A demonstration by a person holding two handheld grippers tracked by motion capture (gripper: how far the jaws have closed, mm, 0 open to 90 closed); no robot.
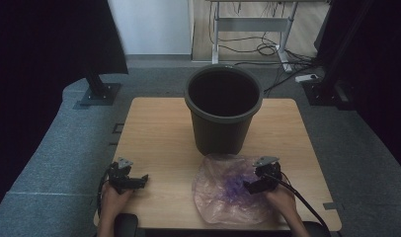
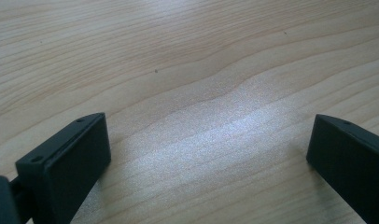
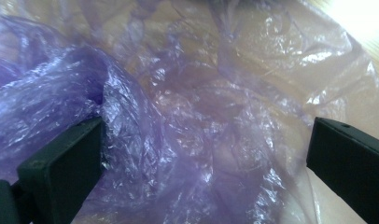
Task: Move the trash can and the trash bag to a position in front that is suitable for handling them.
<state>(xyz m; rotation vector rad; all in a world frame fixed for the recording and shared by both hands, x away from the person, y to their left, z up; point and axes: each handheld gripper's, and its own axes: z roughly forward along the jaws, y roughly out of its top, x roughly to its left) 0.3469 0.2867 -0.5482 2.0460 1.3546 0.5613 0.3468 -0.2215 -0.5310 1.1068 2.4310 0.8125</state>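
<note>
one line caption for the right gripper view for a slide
Open right gripper poised over a crumpled, translucent purple plastic bag on the wooden table.

Bin (image 1: 223,111) behind bag (image 1: 228,190) on table (image 1: 154,143), bag at right

A thin, translucent purple plastic bag (image 1: 228,190) lies spread and crumpled on the near right part of the wooden surface (image 1: 159,138), just in front of a dark, upright, open-topped bin (image 1: 223,108). The bag's film (image 3: 187,116) is heavily wrinkled and glossy: its outer margin lies flat and pale, while the middle is bunched into deeper violet folds. The bag's far edge lies at the foot of the bin; contact cannot be judged.
</note>
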